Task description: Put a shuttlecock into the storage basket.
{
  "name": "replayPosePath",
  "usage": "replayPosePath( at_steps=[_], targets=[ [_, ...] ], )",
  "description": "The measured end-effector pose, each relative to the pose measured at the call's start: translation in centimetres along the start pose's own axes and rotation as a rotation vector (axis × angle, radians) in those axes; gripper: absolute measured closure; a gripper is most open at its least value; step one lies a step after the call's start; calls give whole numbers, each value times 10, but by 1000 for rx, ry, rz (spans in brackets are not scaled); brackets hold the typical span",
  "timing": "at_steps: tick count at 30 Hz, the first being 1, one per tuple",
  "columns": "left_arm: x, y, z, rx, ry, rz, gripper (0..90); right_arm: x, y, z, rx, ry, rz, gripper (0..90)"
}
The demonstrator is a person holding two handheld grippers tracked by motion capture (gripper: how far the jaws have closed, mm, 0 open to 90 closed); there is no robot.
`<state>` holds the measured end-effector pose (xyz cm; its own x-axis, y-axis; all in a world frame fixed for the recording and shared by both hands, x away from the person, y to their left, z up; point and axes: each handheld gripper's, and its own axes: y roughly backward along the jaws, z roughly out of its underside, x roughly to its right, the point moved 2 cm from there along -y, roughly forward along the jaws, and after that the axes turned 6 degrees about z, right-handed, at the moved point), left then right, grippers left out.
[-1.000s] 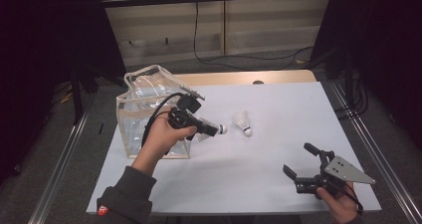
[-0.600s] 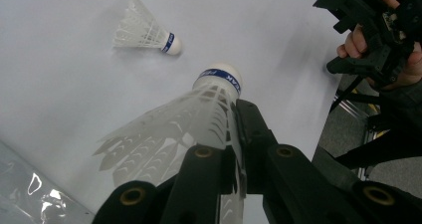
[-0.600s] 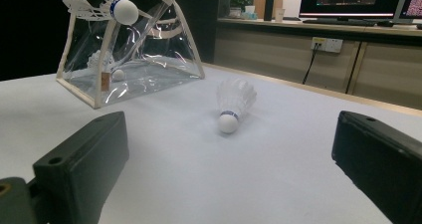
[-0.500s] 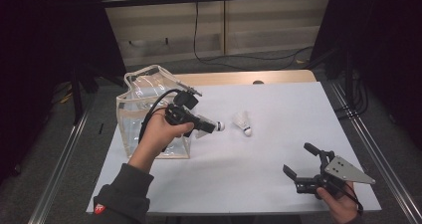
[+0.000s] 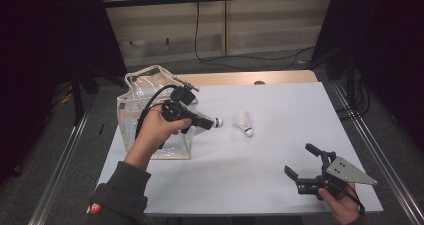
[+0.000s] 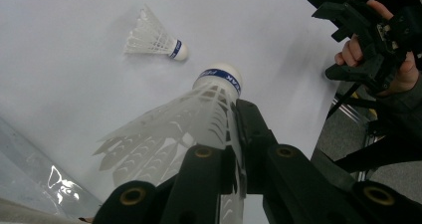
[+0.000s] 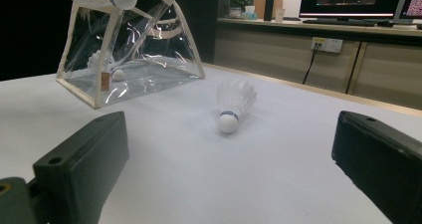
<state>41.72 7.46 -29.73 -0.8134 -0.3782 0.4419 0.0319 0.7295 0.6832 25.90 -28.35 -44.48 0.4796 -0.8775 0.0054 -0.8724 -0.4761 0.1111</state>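
L gripper [image 5: 207, 122] jaws clamped on a shuttlecock [image 6: 199, 115] by its skirt, held above worktop [image 5: 280, 135] just beside clear bag [image 5: 150, 105]. Bag had one inside; 2nd shuttlecock [image 5: 244, 122] left lying. R gripper [image 5: 307, 167] jaws wide, empty. Est. mid-task.

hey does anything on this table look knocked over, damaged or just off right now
Nothing looks damaged or spilled. One shuttlecock lies on its side on the white table, loose outside the clear bag. The left gripper pinches another shuttlecock by its feather skirt, lifted off the table. The right gripper is open and holds nothing.
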Motion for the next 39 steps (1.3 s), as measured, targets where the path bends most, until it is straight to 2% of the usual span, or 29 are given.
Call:
replayPosePath(
  at_steps=[1, 9, 11, 12, 13, 17, 24, 32, 39],
  targets=[
    [0, 0, 0, 7, 10, 2, 878, 0, 0, 0, 2, 1, 2, 11],
    [-1, 7, -3, -2, 10, -8, 877, 0, 0, 0, 2, -2, 0, 11],
    [-1, 9, -4, -1, 7, 3, 877, 0, 0, 0, 2, -1, 1, 11],
    [-1, 10, -5, 11, 16, -5, 877, 0, 0, 0, 0, -2, 3, 11],
    [-1, 11, -5, 1, 6, 1, 877, 0, 0, 0, -1, -2, 3, 11],
    [-2, 14, -6, -1, 11, -13, 877, 0, 0, 0, 2, 1, 1, 11],
    [-4, 18, -8, 15, 33, -13, 877, 0, 0, 0, 0, -1, 2, 11],
    [-7, 24, -13, 6, 27, -15, 876, 0, 0, 0, 0, -2, 2, 11],
    [-10, 28, -15, 18, 47, -25, 877, 0, 0, 0, -2, -1, 1, 11]
  ],
)
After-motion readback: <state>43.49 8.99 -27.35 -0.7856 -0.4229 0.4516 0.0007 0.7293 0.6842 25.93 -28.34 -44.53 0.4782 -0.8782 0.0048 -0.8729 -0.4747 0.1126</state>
